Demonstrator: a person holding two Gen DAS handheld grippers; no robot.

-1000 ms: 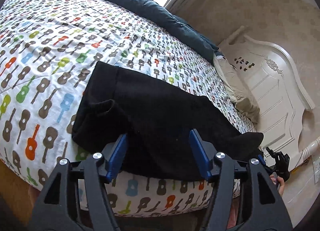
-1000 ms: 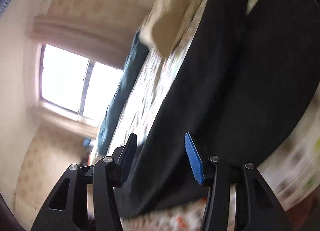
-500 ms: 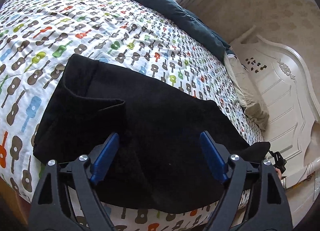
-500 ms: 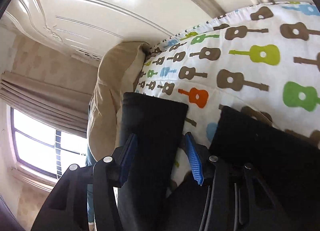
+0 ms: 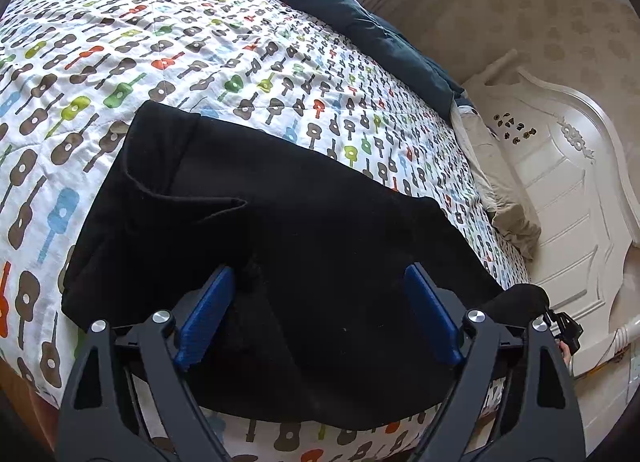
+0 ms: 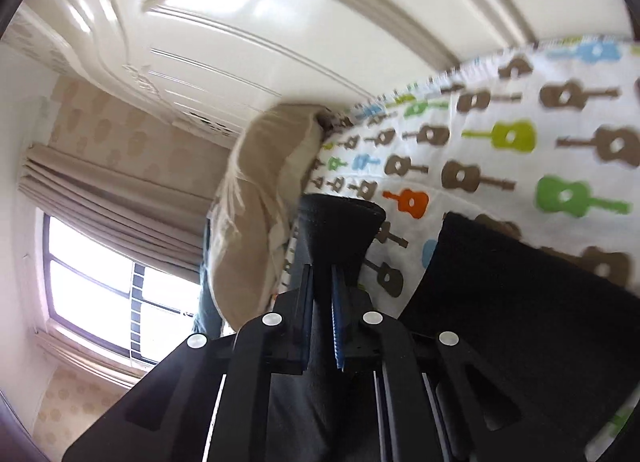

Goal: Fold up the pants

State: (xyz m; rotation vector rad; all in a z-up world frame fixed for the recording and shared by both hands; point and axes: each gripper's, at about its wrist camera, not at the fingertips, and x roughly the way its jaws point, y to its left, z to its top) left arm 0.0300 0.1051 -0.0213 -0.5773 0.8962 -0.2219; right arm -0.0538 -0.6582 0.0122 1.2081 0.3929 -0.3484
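Note:
Black pants (image 5: 304, 262) lie spread across the guitar-print quilt (image 5: 160, 62), hanging a little over the near edge of the bed. My left gripper (image 5: 318, 274) hovers over the waist end, its blue pads wide apart and still opening. The cloth lies under them, and they do not press on it. In the right wrist view my right gripper (image 6: 322, 278) is shut on the end of one black pant leg (image 6: 340, 230). The cuff sticks up past the pads. The other leg (image 6: 520, 302) lies flat to its right.
A dark blue blanket (image 5: 320, 10) runs along the far side of the bed. A beige pillow (image 6: 260, 202) leans by the white headboard (image 5: 560, 202). A curtained window (image 6: 100, 290) is on the left in the right wrist view.
The left gripper's jaws have widened as it moved in over the pants. The right gripper swung to the leg end and closed on it.

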